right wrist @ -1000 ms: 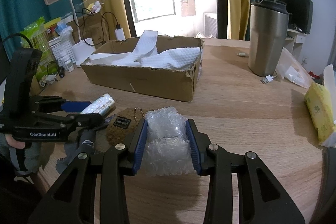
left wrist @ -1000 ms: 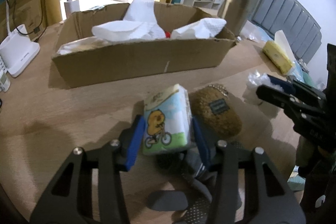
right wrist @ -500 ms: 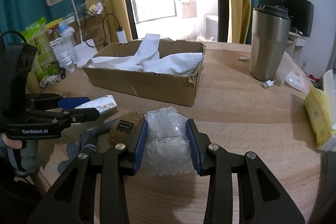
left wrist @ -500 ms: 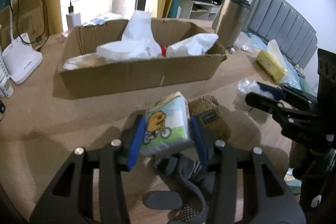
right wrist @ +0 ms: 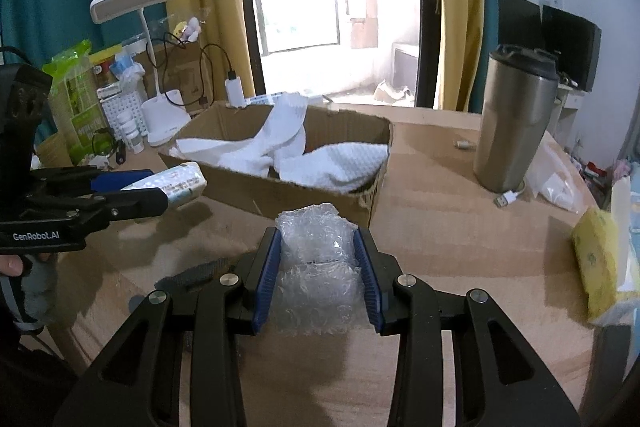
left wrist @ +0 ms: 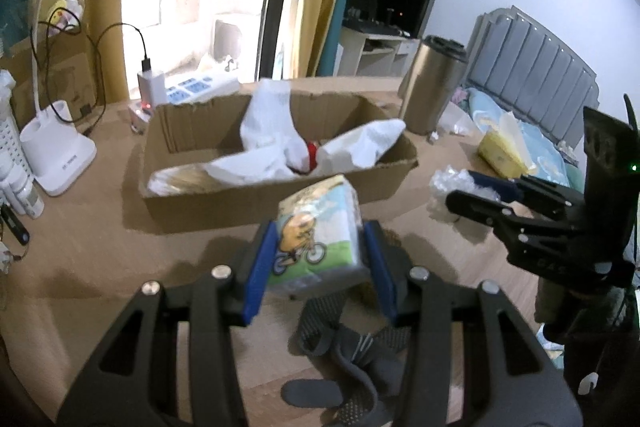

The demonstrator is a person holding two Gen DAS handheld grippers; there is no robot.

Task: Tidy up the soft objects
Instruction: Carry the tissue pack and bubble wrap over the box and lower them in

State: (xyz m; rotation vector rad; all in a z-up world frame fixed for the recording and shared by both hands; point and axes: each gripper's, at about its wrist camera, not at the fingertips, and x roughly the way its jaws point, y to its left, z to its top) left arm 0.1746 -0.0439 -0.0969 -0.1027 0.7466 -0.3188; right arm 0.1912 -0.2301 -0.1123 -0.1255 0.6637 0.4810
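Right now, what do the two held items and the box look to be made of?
Tissue pack: glossy printed plastic film, probably over soft paper. Bubble wrap: clear plastic, visibly bubbled and crinkled. Box: matte brown corrugated cardboard with torn edges.

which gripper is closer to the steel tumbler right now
Right. The right gripper, shut on bubble wrap, sits just left of the steel tumbler; the left gripper, holding the tissue pack, is beyond it.

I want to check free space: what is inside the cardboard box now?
Inside the cardboard box lie white socks and a small red thing; whatever is under them is covered.
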